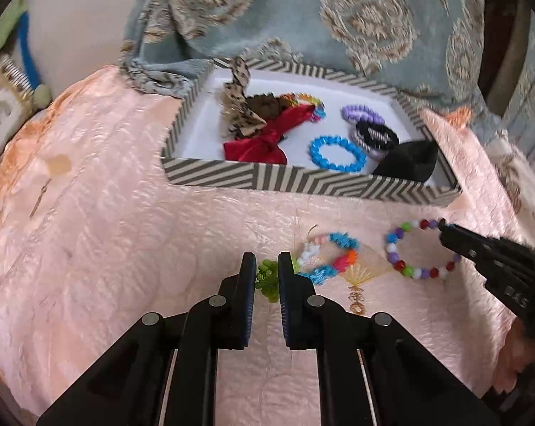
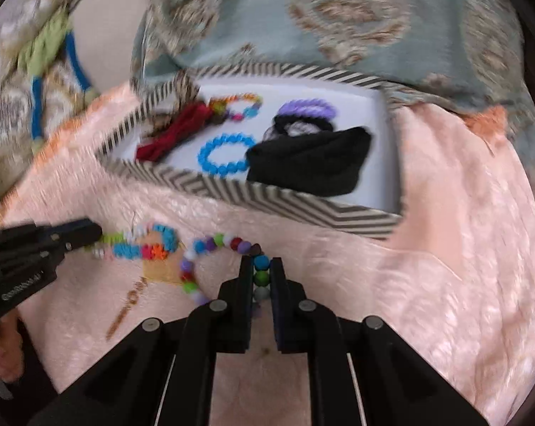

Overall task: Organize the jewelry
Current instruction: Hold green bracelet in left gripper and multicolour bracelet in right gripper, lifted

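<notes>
While both bracelets are being pinched by a few beads only, either could be slipping out before reaching the striped box (image 1: 303, 181). The left hand-held gripper (image 1: 266, 269) is clamping the flower-bead bracelet (image 1: 333, 257); the right hand-held gripper (image 2: 261, 266) is clamping the round-bead bracelet (image 2: 210, 245), both on the pink quilt (image 1: 125, 213).

The pink cloth (image 1: 108, 195) at nine o'clock lies bare and gives free room. At twelve o'clock the striped box (image 1: 303, 181) blocks the way with its wall; the blue-grey fabric (image 1: 338, 17) hangs behind it.
</notes>
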{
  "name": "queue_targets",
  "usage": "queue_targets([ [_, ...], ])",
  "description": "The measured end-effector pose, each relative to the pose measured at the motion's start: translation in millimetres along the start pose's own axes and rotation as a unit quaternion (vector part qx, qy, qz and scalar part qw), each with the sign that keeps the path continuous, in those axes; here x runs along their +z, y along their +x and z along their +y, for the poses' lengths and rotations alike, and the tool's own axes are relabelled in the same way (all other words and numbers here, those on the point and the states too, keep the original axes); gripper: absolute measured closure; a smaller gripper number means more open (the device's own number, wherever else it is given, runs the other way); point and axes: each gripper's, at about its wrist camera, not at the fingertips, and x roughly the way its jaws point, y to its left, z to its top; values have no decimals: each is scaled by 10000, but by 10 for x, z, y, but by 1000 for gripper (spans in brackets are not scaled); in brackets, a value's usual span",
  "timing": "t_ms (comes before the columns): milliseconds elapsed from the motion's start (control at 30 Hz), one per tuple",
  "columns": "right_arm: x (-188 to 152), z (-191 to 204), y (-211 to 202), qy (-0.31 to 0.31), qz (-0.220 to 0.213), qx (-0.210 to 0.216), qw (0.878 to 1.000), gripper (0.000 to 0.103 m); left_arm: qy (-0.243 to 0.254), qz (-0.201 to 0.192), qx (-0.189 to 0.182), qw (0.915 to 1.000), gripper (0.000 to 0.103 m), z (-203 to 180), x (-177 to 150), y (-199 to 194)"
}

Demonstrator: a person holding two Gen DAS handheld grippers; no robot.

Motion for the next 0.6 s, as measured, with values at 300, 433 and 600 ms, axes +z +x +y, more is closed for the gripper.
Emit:
queue_targets([
  [300, -60, 141, -203, 93, -509, 258, 9983, 94, 191, -159, 375, 9990, 103, -84, -3, -19],
  [433, -51, 204, -158, -20, -479, 228, 9986, 94, 248, -190, 444, 9985, 103, -111, -13, -21],
  [600, -65, 231, -173, -73, -516, 210, 9984, 94, 264, -204, 489, 9982, 103, -119, -19, -19],
])
